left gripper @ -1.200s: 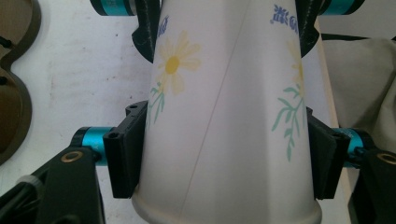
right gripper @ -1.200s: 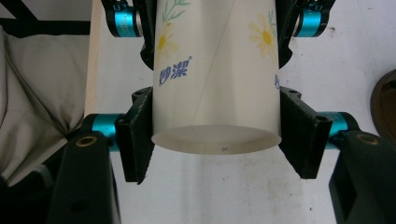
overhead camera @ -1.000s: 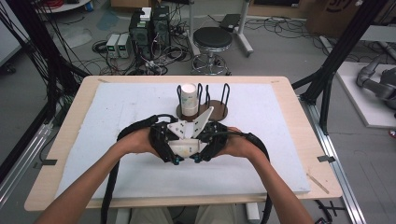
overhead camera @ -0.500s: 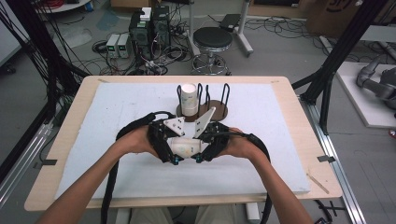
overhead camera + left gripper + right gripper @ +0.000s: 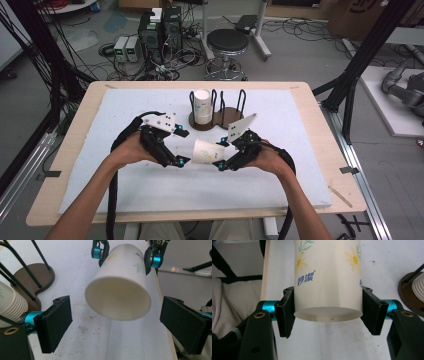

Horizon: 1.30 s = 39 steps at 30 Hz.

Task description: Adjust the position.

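A white paper cup (image 5: 206, 151) with a daisy print lies on its side in the air over the white mat (image 5: 125, 115). My right gripper (image 5: 220, 155) is shut on its base end. In the right gripper view both jaws of the right gripper (image 5: 328, 312) press the cup (image 5: 328, 277). The cup's mouth (image 5: 117, 300) faces my left gripper (image 5: 117, 323), whose jaws stand wide open on either side without touching it. In the high view the left gripper (image 5: 181, 147) sits just left of the cup.
A wire cup holder (image 5: 227, 117) on a brown base stands at the mat's back middle with a stack of cups (image 5: 202, 106) in its left slot. The stack (image 5: 11, 306) is close to the left jaw. A stool (image 5: 227, 42) and computers (image 5: 160, 27) lie beyond the table.
The grippers were bunched together around the cup. My left gripper has drawn back to the left with its jaws open, and the cup stays in the right gripper.
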Each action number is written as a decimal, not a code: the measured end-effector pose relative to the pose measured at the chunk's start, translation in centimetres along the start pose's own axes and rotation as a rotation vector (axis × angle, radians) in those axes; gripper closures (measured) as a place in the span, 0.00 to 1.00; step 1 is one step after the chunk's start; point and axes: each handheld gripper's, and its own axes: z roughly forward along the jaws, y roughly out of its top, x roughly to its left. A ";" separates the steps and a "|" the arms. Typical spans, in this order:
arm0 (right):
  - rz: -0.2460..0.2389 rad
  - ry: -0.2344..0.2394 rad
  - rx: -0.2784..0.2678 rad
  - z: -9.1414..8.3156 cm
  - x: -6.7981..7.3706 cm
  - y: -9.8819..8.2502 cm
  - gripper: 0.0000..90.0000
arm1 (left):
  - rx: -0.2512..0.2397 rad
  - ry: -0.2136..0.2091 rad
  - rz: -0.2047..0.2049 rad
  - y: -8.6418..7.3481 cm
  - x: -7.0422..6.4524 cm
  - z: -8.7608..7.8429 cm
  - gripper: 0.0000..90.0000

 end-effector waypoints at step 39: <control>0.008 0.109 -0.370 1.3 -0.3 -3.1 0.41 | -0.405 -0.001 -0.059 -5.4 -1.7 2.4 0.12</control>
